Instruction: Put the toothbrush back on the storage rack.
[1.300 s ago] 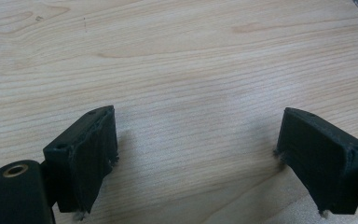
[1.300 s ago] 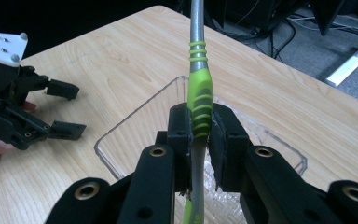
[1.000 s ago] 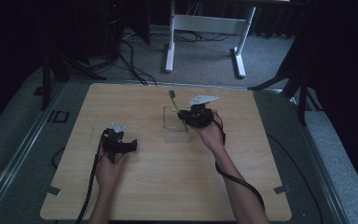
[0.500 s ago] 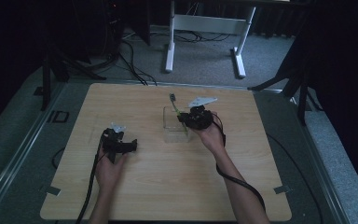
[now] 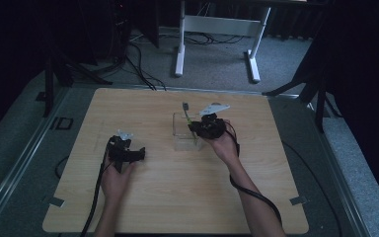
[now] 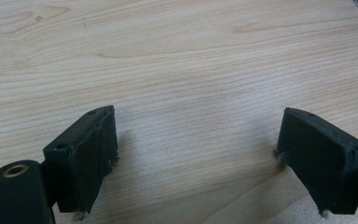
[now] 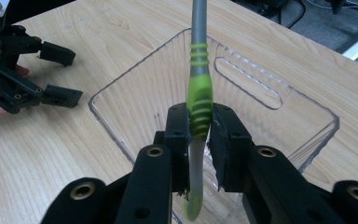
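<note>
Little has shifted since the earlier frames: both your hands keep their places, and your right tool has just been easing its jaws apart with the green-and-grey utensil between them. Its pads sit against the handle's green grip, holding it upright over the clear plastic bin, tip down inside. The bin stands mid-desk in the high view. Your left tool rests low over bare wood, jaws wide apart, nothing between them, well apart from the bin.
</note>
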